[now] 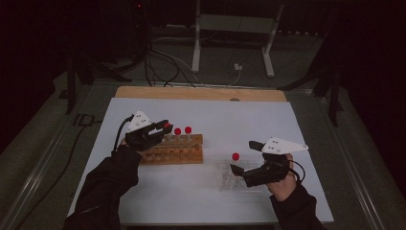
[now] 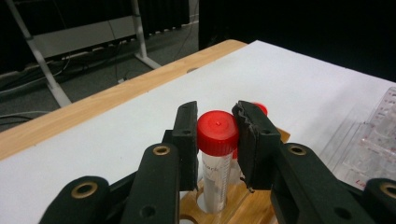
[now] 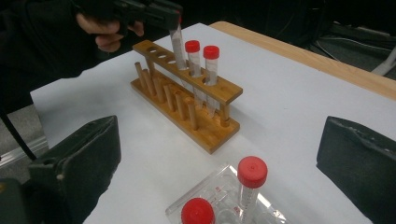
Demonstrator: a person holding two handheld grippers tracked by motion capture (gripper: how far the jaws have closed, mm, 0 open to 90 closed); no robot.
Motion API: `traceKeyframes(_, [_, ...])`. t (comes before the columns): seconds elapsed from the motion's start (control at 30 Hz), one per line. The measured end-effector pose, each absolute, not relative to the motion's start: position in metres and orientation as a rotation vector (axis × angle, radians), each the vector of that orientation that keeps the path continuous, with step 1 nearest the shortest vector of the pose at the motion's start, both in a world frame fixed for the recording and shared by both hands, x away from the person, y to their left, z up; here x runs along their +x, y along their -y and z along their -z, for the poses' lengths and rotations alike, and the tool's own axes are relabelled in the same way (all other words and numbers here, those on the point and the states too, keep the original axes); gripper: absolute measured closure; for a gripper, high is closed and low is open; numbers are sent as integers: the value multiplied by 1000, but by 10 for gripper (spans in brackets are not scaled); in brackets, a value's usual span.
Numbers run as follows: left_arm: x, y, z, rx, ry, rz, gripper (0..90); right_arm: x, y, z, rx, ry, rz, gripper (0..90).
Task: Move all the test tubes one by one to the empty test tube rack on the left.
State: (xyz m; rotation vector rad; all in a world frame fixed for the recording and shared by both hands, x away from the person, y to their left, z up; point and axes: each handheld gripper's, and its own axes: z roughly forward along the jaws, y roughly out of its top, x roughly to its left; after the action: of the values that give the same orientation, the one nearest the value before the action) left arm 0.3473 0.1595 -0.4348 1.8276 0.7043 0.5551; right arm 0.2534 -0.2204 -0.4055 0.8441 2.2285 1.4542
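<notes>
Red-capped tube (image 2: 217, 140), tan wooden rack (image 1: 179, 148)

The room is dim, its far wall (image 1: 57, 28) lost in black. A white sheet (image 1: 249, 117) covers the table top, and a strip of pale wood edge (image 1: 201, 93) shows along its far side. Beyond that lies a grey floor (image 1: 297, 72), where the white metal legs of a stand (image 1: 196, 43) rise and dark cables (image 1: 153, 67) trail past a small white plug (image 1: 238, 67). Dark tripod legs (image 1: 72, 81) stand at the left, others (image 1: 332, 91) at the right.
</notes>
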Motion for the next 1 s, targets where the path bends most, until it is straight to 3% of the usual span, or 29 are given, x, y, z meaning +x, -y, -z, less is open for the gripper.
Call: traceKeyframes(1.0, [352, -160, 455, 1897, -720, -514, 712, 254, 220, 403, 828, -2243, -1453, 0])
